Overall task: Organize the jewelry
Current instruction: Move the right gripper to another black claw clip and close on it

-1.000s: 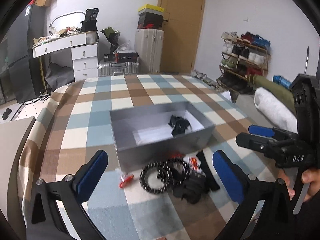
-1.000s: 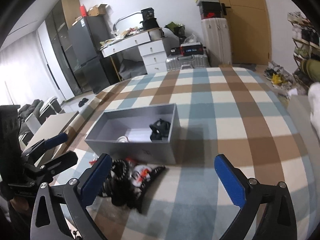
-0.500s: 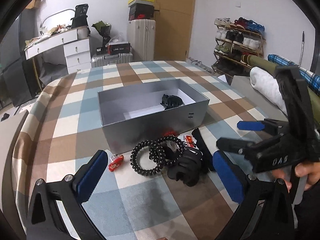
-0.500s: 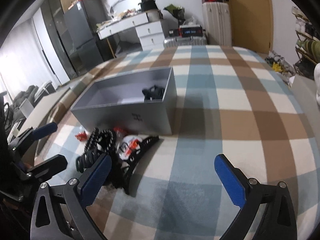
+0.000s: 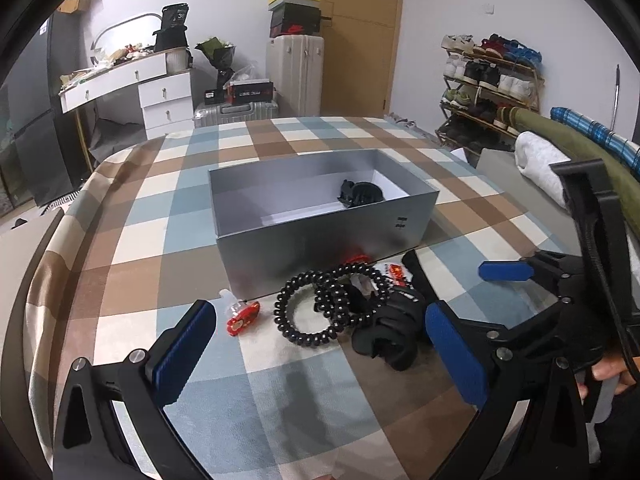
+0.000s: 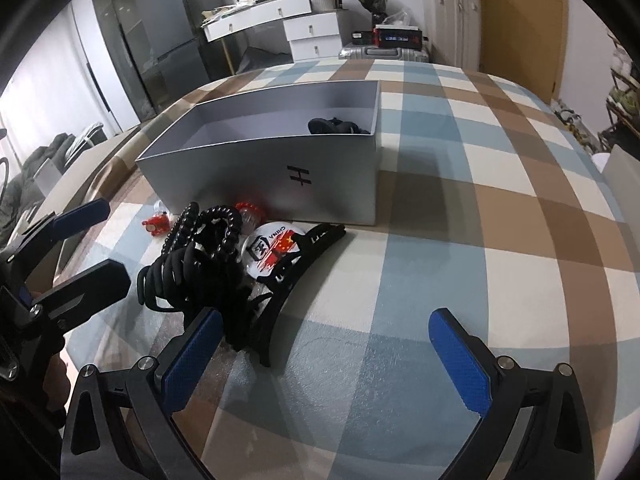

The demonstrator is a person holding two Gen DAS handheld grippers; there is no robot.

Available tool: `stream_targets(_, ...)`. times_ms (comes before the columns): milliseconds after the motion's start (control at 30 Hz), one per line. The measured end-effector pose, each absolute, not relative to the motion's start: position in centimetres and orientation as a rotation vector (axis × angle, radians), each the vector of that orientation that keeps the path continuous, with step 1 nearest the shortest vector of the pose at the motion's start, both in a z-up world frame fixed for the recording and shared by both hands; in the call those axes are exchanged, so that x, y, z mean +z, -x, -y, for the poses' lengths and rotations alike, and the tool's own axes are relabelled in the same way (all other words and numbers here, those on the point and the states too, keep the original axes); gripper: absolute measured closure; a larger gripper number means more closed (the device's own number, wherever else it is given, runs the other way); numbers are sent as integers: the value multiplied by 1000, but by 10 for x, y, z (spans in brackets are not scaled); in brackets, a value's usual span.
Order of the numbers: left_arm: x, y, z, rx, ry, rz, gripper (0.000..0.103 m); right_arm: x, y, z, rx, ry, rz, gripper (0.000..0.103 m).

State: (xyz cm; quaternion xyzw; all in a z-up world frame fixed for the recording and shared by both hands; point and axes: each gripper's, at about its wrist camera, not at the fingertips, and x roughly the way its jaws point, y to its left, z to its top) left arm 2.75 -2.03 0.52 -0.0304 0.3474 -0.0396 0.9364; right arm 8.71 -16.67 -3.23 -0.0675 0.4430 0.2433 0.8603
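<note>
Right wrist view: right gripper [image 6: 324,356] is dropping closer over the black plastic hair claws [image 6: 208,276] and coiled black hair ties [image 5: 320,308], near the grey cardboard box [image 5: 320,232]. Both grippers' jaws are released, empty; left gripper [image 5: 316,344] is closing in too. Pickup looks imminent.

Open right tool [image 6: 326,350] beside black hair claw [image 6: 192,276].
</note>
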Motion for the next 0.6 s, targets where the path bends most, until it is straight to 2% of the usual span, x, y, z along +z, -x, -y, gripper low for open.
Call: stream_targets(600,-5,-28,23,-111,26,-721,1,-30,-95,183,426,112,-953,0)
